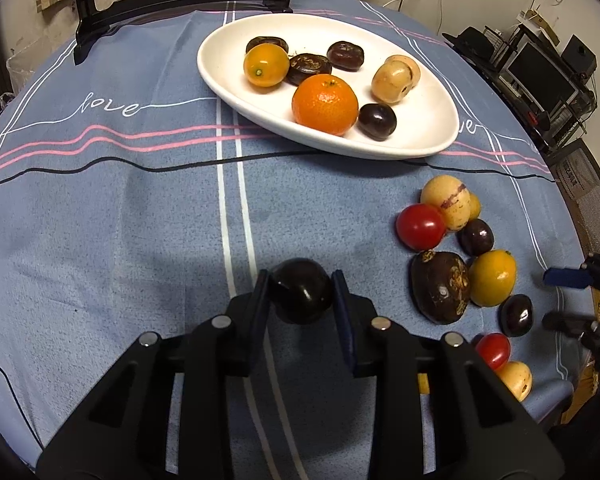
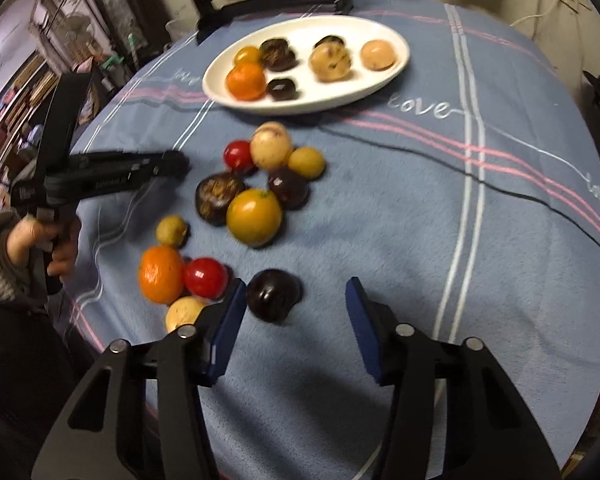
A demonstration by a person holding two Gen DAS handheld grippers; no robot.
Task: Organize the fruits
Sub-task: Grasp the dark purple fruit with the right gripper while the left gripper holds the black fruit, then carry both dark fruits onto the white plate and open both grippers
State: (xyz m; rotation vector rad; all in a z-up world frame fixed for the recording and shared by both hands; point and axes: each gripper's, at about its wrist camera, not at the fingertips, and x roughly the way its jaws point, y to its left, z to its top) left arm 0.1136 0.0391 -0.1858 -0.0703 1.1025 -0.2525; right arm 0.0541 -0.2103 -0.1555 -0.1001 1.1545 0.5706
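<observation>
A dark plum (image 1: 300,290) is clamped between the left gripper (image 1: 300,300) pads, low in the frame.
Only the right wrist view shows the right gripper (image 2: 296,304) part-open, another dark fruit (image 2: 273,294) lying unpressed beside its left pad; a white plate (image 2: 380,76) sits at top.

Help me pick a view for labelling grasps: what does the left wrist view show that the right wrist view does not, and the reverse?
Only the left wrist view shows the left gripper from behind, its pads clamped on a dark round fruit.

Only the right wrist view shows the right gripper with a gap between its pads, a dark fruit lying beside one pad, and the person's hand on the other tool's handle.

Both show the white plate holding fruit and the loose pile on the blue tablecloth.
</observation>
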